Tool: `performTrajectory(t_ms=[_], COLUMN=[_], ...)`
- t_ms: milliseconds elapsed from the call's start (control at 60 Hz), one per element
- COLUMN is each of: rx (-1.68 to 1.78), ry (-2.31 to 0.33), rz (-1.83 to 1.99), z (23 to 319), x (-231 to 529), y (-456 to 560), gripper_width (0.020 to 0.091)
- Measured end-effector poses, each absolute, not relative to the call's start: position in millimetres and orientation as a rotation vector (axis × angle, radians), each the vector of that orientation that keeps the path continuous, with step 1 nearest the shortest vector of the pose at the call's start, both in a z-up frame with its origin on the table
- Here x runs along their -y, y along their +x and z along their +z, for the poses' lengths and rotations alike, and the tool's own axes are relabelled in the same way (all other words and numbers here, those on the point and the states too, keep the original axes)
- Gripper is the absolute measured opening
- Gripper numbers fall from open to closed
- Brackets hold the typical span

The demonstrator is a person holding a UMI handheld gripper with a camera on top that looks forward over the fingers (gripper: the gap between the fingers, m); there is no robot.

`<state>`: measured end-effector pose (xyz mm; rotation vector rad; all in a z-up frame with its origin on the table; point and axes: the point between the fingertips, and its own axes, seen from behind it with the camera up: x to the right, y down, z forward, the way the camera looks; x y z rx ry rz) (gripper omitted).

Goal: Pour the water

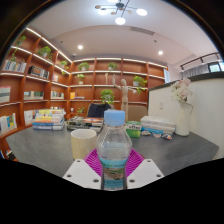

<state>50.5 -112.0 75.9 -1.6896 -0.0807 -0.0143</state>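
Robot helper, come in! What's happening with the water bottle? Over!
Fingers shut on water bottle, upright, blue cap on. Cup just beside it on the table, nothing poured yet. Nothing blocking between them.

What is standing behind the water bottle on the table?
Behind the water bottle, slightly aside, stands a beige cup. The bottle covers whatever is directly behind it.

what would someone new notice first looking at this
The eye lands on the clear water bottle with a blue cap, standing between the claw's fingers right up close; whether they press on it cannot be told. Just beside it on the grey table stands a cream cup. Beyond them, orange shelves with books and plants line the walls, and a vase of white flowers stands on a white counter.
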Motion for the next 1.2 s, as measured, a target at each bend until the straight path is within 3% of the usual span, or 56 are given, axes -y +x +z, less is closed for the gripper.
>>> performTrajectory(t_ms=[267, 517, 733, 1200], rx=[0.230, 0.702, 1.093, 1.578], ry=[-1.725, -1.642, -1.408, -0.791], rz=[-0.061, -0.666, -1.140, -1.713], z=[87, 113, 131, 157], x=[111, 57, 18, 3], y=[51, 83, 84, 46], gripper_width=[0.0245, 0.0244, 0.0258, 0.0258])
